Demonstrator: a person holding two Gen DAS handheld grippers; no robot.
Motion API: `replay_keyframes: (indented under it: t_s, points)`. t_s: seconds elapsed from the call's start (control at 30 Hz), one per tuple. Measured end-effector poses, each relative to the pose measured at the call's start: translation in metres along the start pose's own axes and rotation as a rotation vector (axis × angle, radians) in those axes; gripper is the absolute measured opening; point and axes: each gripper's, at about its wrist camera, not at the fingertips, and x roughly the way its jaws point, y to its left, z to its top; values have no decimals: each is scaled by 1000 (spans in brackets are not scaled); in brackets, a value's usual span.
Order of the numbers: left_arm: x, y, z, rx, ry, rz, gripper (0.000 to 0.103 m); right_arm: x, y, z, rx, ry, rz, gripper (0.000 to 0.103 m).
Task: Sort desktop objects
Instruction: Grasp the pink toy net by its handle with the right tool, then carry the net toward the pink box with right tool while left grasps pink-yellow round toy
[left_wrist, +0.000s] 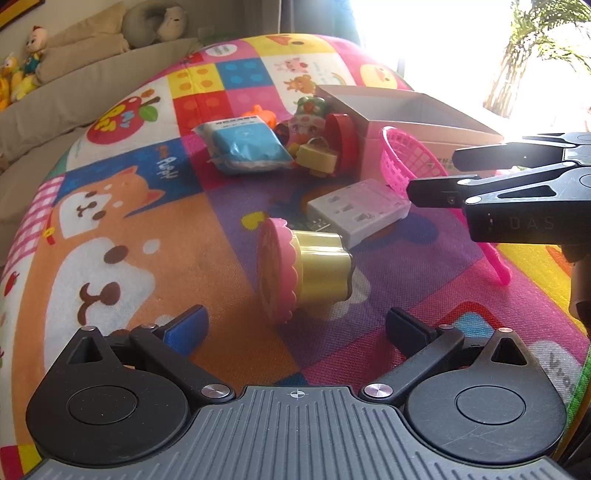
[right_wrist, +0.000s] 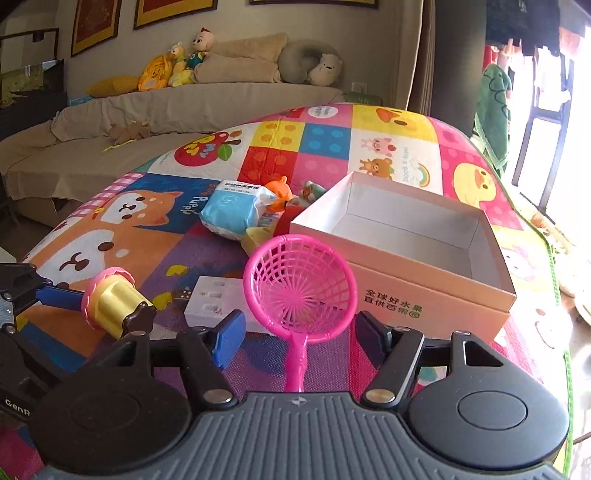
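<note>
A pink-and-gold toy cup (left_wrist: 306, 273) lies on its side on the colourful play mat, just ahead of my left gripper (left_wrist: 297, 326), whose jaws stand wide apart with nothing touching the pads. From the right wrist that cup (right_wrist: 110, 302) sits between the left fingers. A pink net scoop (right_wrist: 299, 284) stands tilted against the open cardboard box (right_wrist: 424, 291), its handle running back between the jaws of my right gripper (right_wrist: 301, 334). Gaps show on both sides of the handle. In the left wrist view the right gripper (left_wrist: 434, 173) hovers over the scoop (left_wrist: 402, 166).
A white power socket (left_wrist: 358, 210) lies beside the scoop. Behind it are a blue tissue packet (left_wrist: 243, 147), a red heart-shaped case (left_wrist: 343, 136), an orange toy (left_wrist: 262, 112) and small figures. The box (left_wrist: 417, 122) is empty inside. A sofa with plush toys runs along the back.
</note>
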Motion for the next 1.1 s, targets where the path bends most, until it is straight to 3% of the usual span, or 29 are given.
replay_keyframes:
  t_s: [0.1, 0.17, 0.27, 0.53, 0.63, 0.7, 0.8, 0.87, 0.97, 1.1]
  points:
    - [0, 0, 0, 7, 0, -2, 103, 7, 20, 4, -75, -12, 8, 51]
    - [-1, 1, 0, 2, 1, -6, 103, 16, 27, 5, -100, 4, -17, 25]
    - [-7, 4, 3, -24, -6, -36, 103, 21, 12, 8, -7, 33, -13, 9]
    - [-23, -10, 19, -9, -117, -92, 103, -13, -93, -17, 530, 38, 215, 8]
    - [-25, -25, 26, 32, -137, -115, 103, -20, -123, -38, 668, 36, 211, 9]
    - [-26, -35, 29, 60, -145, -132, 103, -27, -138, -53, 709, 33, 142, 9]
    - [-24, -53, 33, 105, -148, -175, 103, -36, -152, -70, 721, 29, 50, 25]
    - [-20, -65, 35, 133, -130, -228, 103, -42, -154, -76, 697, 16, -21, 51]
    - [-20, -83, 30, 209, -114, -292, 103, -47, -154, -82, 641, -1, -116, 78]
    - [-27, -87, 28, 238, -144, -269, 103, -47, -153, -85, 629, 3, -119, 86]
